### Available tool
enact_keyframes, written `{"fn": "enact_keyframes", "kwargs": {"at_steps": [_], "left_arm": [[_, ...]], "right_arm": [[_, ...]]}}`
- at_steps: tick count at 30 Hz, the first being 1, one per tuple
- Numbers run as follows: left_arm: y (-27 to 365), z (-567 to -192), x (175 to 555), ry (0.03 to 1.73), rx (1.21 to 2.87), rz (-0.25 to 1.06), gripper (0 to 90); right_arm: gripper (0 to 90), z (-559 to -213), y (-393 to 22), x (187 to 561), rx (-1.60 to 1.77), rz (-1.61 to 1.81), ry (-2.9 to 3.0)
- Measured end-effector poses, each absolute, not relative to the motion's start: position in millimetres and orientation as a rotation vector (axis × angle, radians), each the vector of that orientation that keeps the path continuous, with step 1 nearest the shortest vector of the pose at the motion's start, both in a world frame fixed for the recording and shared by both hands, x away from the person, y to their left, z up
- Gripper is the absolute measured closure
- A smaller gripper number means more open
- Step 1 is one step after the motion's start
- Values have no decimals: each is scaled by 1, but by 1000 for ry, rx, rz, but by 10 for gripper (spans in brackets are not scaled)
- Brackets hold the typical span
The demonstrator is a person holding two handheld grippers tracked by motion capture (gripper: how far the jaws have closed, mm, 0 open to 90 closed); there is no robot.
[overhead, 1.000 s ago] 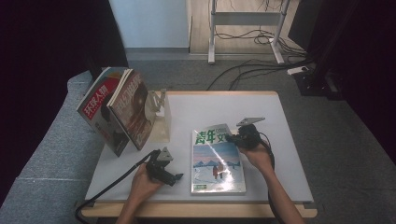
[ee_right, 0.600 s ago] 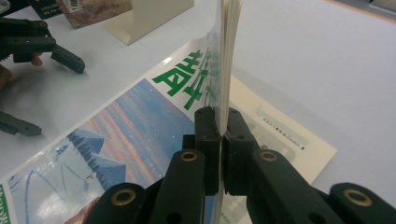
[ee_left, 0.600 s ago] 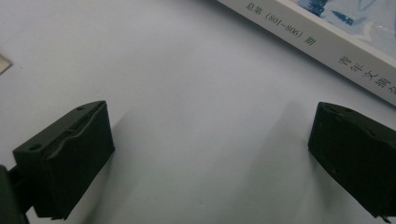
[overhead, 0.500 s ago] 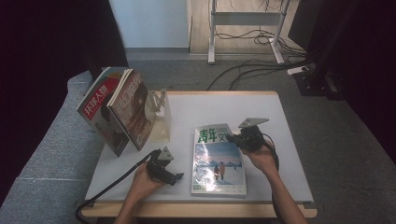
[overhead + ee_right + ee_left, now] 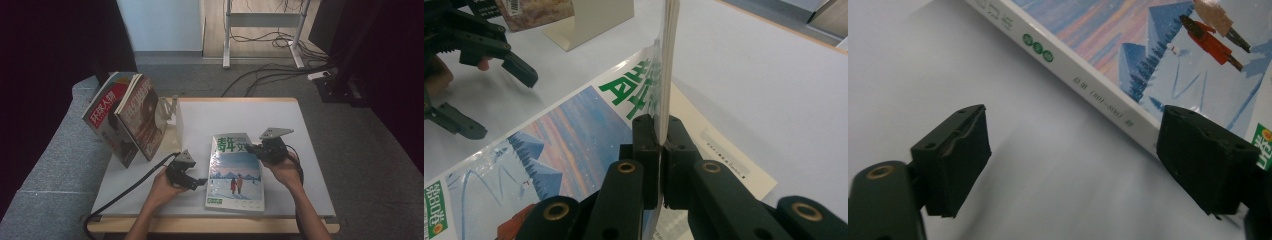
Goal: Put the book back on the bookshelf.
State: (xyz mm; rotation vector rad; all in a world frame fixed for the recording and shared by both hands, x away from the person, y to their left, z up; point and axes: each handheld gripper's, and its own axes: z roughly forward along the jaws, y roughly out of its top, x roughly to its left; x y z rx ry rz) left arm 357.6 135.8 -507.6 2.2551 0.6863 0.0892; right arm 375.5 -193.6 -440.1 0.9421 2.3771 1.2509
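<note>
Magazine (image 5: 235, 170) lies between the tongs, right tongs (image 5: 256, 148) pinching its cover.

We record the magazine (image 5: 235, 172) cover as pale blue snowscape with green title characters; table (image 5: 240, 112) white.

A lab-like recording room: 1 white table (image 5: 280, 117) on grey carpet (image 5: 55, 165), dark curtains (image 5: 50, 45), loose cables (image 5: 280, 72) and a metal stand (image 5: 262, 20) behind.
</note>
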Motion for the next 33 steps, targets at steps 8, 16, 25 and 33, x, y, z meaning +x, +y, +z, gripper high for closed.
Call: {"fn": "enact_keyframes", "kwargs": {"at_steps": [8, 16, 25, 33], "left_arm": [[125, -503, 359, 643, 2251, 46, 142], [110, -509, 361, 589, 2258, -23, 162], [107, -514, 361, 570, 2240, -132, 250], [108, -515, 365, 593, 2241, -207, 322]], "right_arm": [[856, -434, -199, 368, 914, 1270, 2362], [856, -429, -201, 362, 885, 1277, 2352], [854, -428, -202, 359, 867, 1285, 2345], [853, -427, -203, 358, 850, 1312, 2341]]}}
